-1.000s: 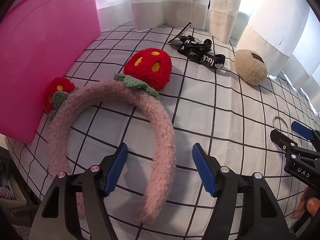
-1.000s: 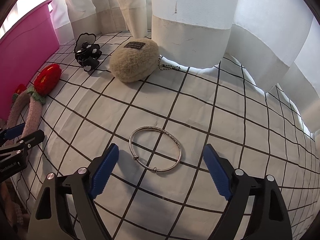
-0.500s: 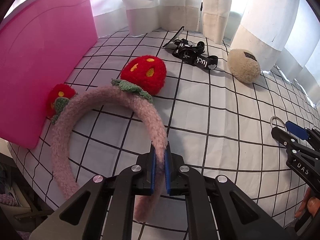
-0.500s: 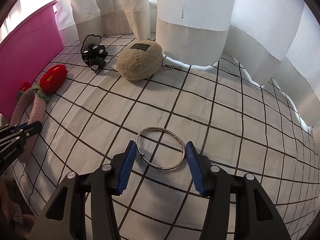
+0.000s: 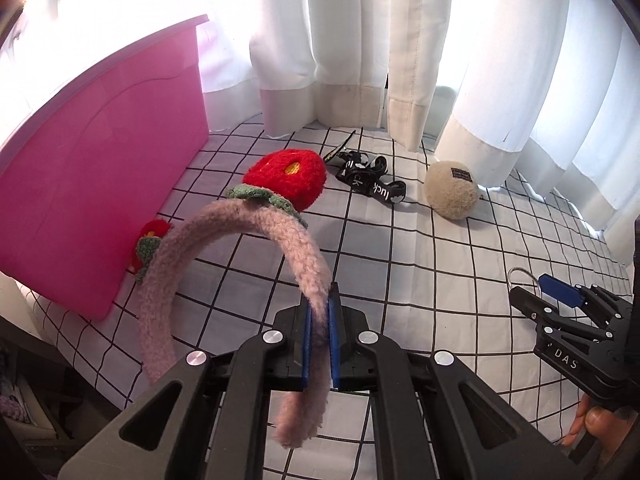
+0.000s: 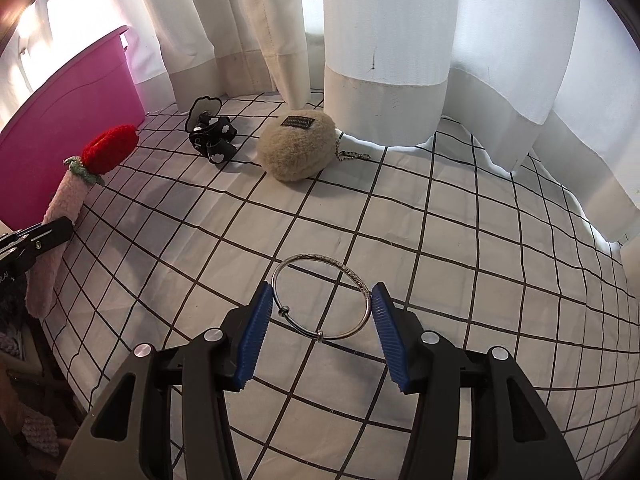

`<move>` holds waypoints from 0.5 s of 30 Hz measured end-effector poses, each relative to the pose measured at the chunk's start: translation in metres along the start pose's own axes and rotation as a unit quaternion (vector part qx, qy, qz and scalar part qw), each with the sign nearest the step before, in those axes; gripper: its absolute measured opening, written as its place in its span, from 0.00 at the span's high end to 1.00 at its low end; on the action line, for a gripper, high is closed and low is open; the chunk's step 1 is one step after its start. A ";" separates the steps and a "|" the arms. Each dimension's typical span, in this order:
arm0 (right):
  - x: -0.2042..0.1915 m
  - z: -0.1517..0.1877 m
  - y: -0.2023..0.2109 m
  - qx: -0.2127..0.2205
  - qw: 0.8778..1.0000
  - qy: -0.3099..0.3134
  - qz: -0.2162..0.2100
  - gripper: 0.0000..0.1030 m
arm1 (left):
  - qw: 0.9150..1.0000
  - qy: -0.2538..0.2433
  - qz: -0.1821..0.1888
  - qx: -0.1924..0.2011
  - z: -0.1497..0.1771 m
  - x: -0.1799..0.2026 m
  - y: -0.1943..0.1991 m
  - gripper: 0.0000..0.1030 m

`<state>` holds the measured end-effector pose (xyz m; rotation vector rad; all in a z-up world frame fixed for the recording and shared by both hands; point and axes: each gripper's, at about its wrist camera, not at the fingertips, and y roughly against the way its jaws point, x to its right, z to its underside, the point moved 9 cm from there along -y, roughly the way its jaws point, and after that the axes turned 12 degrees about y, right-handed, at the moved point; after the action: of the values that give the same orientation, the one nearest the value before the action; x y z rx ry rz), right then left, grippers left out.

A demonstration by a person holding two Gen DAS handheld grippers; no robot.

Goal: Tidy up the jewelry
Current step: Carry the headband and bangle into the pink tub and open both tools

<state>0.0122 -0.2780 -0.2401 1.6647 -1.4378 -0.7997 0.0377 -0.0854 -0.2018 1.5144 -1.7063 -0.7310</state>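
Between the blue pads of the left gripper [image 5: 319,344], at six o'clock in the left wrist view, one arm of the fuzzy pink headband [image 5: 224,248] was pinched tight, the jaws closed right down on it. The band arched up toward eleven o'clock, clear of the checked cloth [image 5: 440,280] along most of its length, with a red knitted strawberry [image 5: 286,178] at its crown and a smaller one [image 5: 154,232] lower at nine o'clock, close to the pink bin [image 5: 100,184]. Its free end hung below the pads.

At the right gripper [image 6: 320,320], the jaws stood partly closed, each blue pad touching an opposite side of the silver bangle [image 6: 320,296], which sat held between them above the cloth; those jaws had just been closing in. A thumb showed at four o'clock in the left view, on that gripper's handle.

Farther off, at twelve o'clock, lay a black strap [image 5: 370,180] with white lettering and a beige fluffy pouch [image 6: 298,150], well apart from both grippers, before the white curtains [image 6: 384,40].
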 end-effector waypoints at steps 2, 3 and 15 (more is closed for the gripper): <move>0.000 -0.004 0.006 0.006 1.000 -0.003 -0.001 0.52 | 1.000 -0.001 0.005 0.010 -0.005 0.002 0.009 0.93; 0.000 -0.006 0.009 0.010 1.000 -0.003 0.000 0.52 | 1.000 -0.001 0.008 0.014 -0.007 0.002 0.013 0.93; -0.008 -0.042 0.053 0.054 0.998 0.008 0.011 0.52 | 0.997 -0.014 0.042 0.067 -0.042 0.020 0.065 0.93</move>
<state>0.0205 -0.2663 -0.1740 1.7292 -1.5093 -0.7047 0.0338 -0.0934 -0.1227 1.5184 -1.8600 -0.6079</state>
